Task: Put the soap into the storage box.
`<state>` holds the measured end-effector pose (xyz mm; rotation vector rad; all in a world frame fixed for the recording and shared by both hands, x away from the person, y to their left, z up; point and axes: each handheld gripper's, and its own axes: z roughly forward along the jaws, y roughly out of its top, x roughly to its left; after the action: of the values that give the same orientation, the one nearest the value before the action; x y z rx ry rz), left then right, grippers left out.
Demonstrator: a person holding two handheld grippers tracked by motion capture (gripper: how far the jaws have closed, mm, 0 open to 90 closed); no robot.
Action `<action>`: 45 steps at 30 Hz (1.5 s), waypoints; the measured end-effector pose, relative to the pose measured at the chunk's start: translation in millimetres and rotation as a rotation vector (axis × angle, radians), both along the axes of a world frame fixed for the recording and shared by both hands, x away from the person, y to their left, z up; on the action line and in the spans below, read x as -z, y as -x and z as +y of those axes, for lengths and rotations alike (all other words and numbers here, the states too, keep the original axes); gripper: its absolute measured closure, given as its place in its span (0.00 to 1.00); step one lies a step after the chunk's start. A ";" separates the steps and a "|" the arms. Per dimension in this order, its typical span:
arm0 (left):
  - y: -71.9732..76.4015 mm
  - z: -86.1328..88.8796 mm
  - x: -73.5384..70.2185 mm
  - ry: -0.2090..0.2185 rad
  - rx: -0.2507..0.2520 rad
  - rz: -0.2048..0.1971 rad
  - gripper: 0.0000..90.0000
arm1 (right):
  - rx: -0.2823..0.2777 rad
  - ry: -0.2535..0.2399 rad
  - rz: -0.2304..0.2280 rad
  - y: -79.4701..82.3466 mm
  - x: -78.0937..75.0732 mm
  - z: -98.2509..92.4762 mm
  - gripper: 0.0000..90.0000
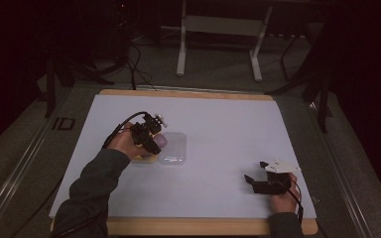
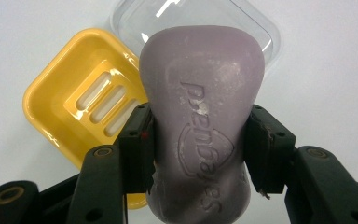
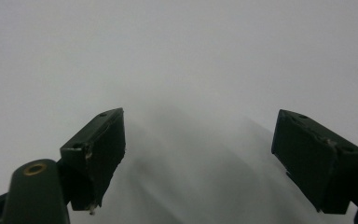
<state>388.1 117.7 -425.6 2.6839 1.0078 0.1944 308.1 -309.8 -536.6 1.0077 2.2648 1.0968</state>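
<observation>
Two claws are at work, and only the left one carries anything. The left claw (image 2: 200, 154) is clenched on a purple soap bar (image 2: 203, 116), its black pads pressing the bar's two long sides at its narrowed waist, so the bar's long axis runs straight out along the claw, away from the hand. In the high view the left claw (image 1: 151, 136) hangs at the left-middle of the surface (image 1: 228, 124), with the soap (image 1: 159, 141) showing as a small purple patch at its tip.

Just beyond and under the bar lie its two likely homes. The yellow soap dish (image 2: 81, 100), with three drain slots in its floor, sits to the left of the bar in the left gripper view, partly under it. The clear plastic lid (image 2: 193, 18) lies past the bar's far end and beside the dish; whether the two touch I cannot tell. In the high view the lid (image 1: 173, 148) is just right of the claw.

The next move probably turns on this: the dish lies down and to the left of the held bar, so the left hand is the nearer one by far.

The right claw (image 3: 198, 154) stands released, jaws wide apart over bare white surface, and the right claw (image 1: 258, 179) rests at the near right, well apart from the dish.
</observation>
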 end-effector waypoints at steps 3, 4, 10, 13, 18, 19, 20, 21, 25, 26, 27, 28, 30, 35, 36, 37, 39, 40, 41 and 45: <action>-1.0 1.5 -0.1 -0.002 -0.003 -0.002 0.55 | 0.000 0.000 -0.001 0.0 0.0 0.0 0.19; -1.1 1.9 -0.1 0.001 -0.005 -0.001 0.55 | 0.000 0.000 -0.001 0.0 0.0 0.0 0.19; -3.3 4.1 0.0 0.004 -0.016 -0.003 0.55 | 0.001 0.000 0.000 0.1 0.0 0.0 0.19; -4.4 5.5 -0.4 0.005 -0.023 -0.002 0.55 | 0.000 0.000 -0.001 0.0 0.0 0.1 0.19; -5.6 7.8 -0.8 0.015 -0.039 -0.004 0.55 | 0.000 0.000 -0.001 0.1 0.0 0.1 0.19; -6.1 8.1 -0.8 0.015 -0.041 -0.003 0.55 | 0.000 0.000 -0.001 0.0 0.0 0.1 0.19; -6.5 8.4 -0.9 0.015 -0.042 -0.002 0.55 | 0.000 0.000 -0.001 0.0 0.0 0.1 0.19; -6.9 8.7 -1.0 0.015 -0.043 -0.003 0.55 | 0.000 0.000 -0.002 0.1 0.0 0.1 0.19; -8.1 9.2 -0.7 0.011 -0.046 -0.005 0.55 | 0.000 0.000 -0.001 0.0 0.0 0.0 0.19; -8.3 9.5 -0.6 0.009 -0.047 -0.005 0.55 | -0.001 0.000 -0.001 0.0 0.0 0.0 0.19; -8.6 9.7 -0.6 0.007 -0.046 -0.005 0.55 | 0.000 0.000 -0.001 0.1 0.0 0.1 0.19; -8.8 10.0 -0.6 0.006 -0.046 -0.004 0.55 | -0.001 0.000 -0.001 0.0 0.1 0.2 0.19; -9.0 10.3 -0.6 0.007 -0.048 -0.004 0.55 | -0.002 0.002 -0.001 0.0 0.1 0.2 0.19; -10.7 12.2 -0.9 0.009 -0.059 -0.005 0.55 | -0.003 0.002 0.000 -0.1 0.1 0.3 0.19; -10.7 12.2 -0.9 0.009 -0.059 -0.005 0.55 | -0.003 0.002 0.000 -0.1 0.1 0.2 0.19; -11.7 13.3 -0.6 0.012 -0.066 -0.007 0.55 | -0.003 0.002 0.000 -0.1 0.1 0.2 0.19; -12.7 14.2 -0.2 0.015 -0.069 -0.008 0.55 | -0.003 0.002 0.001 -0.1 0.1 0.3 0.19; -13.3 14.7 0.0 0.017 -0.072 -0.007 0.55 | -0.003 0.002 0.001 -0.1 0.1 0.3 0.19; -13.9 15.1 0.1 0.018 -0.075 -0.007 0.55 | -0.003 0.002 0.000 0.0 0.1 0.3 0.19; -15.6 16.1 0.6 0.023 -0.087 -0.005 0.55 | -0.002 0.002 0.000 0.1 0.1 0.4 0.19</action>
<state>403.7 133.7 -426.1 2.6194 1.1200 0.2048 308.0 -309.4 -536.6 1.0043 2.2670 1.0951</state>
